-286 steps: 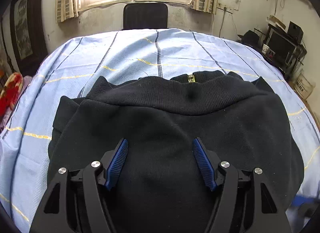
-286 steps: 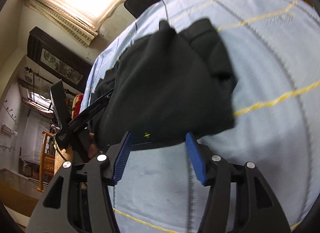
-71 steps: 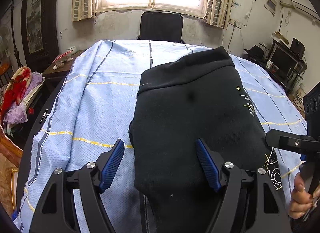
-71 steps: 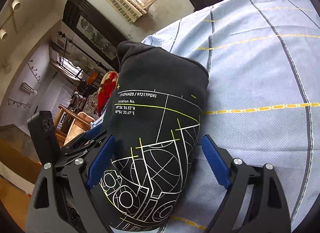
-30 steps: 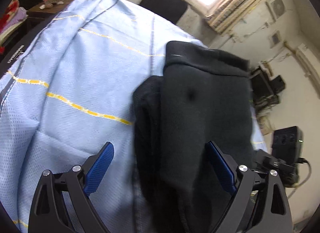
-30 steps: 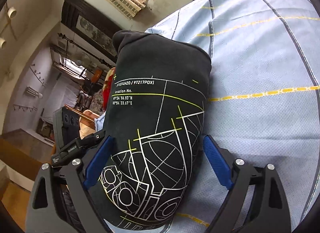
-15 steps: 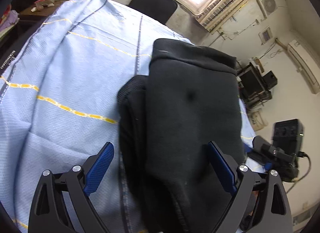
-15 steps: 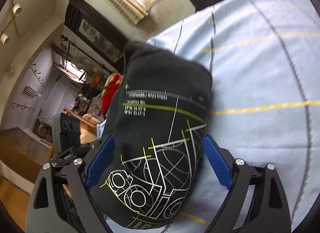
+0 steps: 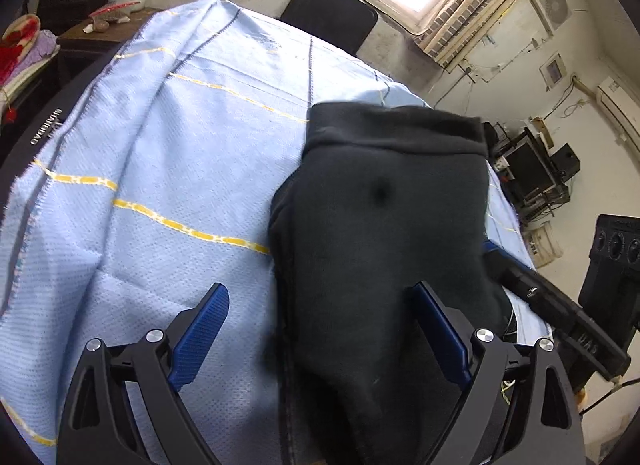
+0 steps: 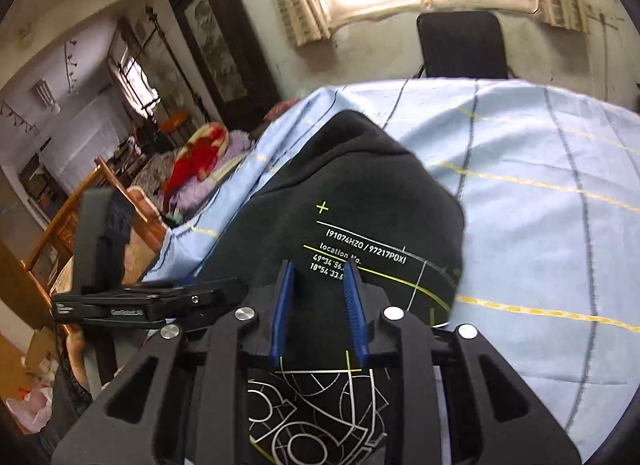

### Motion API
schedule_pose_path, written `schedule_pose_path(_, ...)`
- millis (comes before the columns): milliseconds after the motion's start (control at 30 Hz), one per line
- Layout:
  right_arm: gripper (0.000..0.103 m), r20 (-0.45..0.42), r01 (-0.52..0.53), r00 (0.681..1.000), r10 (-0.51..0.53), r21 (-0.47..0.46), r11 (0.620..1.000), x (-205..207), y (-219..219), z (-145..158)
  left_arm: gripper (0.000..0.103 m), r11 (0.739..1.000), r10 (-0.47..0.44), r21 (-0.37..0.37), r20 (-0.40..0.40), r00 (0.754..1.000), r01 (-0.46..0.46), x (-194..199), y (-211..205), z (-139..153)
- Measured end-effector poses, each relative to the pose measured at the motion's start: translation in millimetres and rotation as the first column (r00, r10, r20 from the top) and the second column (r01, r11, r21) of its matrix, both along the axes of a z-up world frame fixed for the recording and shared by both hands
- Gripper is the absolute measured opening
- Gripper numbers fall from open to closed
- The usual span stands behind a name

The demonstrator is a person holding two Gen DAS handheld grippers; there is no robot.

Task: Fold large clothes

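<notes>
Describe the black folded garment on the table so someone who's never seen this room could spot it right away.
Find the big table under the light blue cloth with yellow and dark stripes, in front of the window. The black sweatshirt lies folded on it, the only dark bundle there. White and yellow line graphics and coordinate text printed on one face set it apart.

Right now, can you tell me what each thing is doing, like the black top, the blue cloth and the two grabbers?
Black sweatshirt: folded into a narrow bundle, lying on the cloth, printed side towards the right gripper.
Blue tablecloth: spread over the table, a little wrinkled.
Left gripper: jaws wide open astride the sweatshirt's edge.
Right gripper: jaws closing, sweatshirt fabric between them.
</notes>
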State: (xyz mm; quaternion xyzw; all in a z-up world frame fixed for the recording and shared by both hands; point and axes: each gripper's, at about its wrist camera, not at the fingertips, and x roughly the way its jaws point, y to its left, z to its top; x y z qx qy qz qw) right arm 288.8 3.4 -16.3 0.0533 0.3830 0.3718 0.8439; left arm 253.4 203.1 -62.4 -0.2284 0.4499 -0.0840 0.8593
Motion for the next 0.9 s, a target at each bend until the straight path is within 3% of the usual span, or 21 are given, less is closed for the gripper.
schedule_pose_path(133,0.027,0.007,-0.024,1.0,0.024,-0.027,0.999,1,19,-11,0.092,0.999,0.024,0.036,-0.002,1.0,-0.024,-3,8,3)
schedule_pose_path(267,0.027,-0.014,-0.032,0.999,0.032,0.004,0.999,3,23,-23,0.092,0.993,0.07,0.101,-0.013,0.997,-0.068,-5,14,4)
schedule_pose_path(500,0.028,-0.042,-0.018,0.999,0.019,0.036,0.999,4,10,-13,0.092,0.999,0.019,0.046,0.017,1.0,-0.02,-9,9,11)
schedule_pose_path(533,0.03,-0.052,-0.015,0.998,0.018,0.047,0.999,3,5,-9,0.092,0.999,0.015,0.036,0.022,1.0,-0.015,-10,9,13)
schedule_pose_path(600,0.059,-0.055,0.001,0.998,0.003,0.077,0.997,-1,-13,2,0.092,1.0,0.007,0.012,0.032,0.999,-0.007,-12,11,15)
schedule_pose_path(633,0.065,-0.034,0.026,0.999,-0.024,0.077,0.997,-4,-21,6,0.092,1.0,0.001,0.001,0.036,0.999,-0.001,-13,10,15)
schedule_pose_path(700,0.066,-0.003,0.065,0.998,-0.065,0.07,0.995,-12,-36,12,0.093,0.999,-0.021,-0.027,0.042,0.999,0.022,-15,10,17)
schedule_pose_path(900,0.066,-0.088,0.079,0.994,-0.07,0.114,0.99,-28,-62,-2,0.094,0.993,-0.103,-0.063,0.015,0.995,0.103,-15,-3,11)
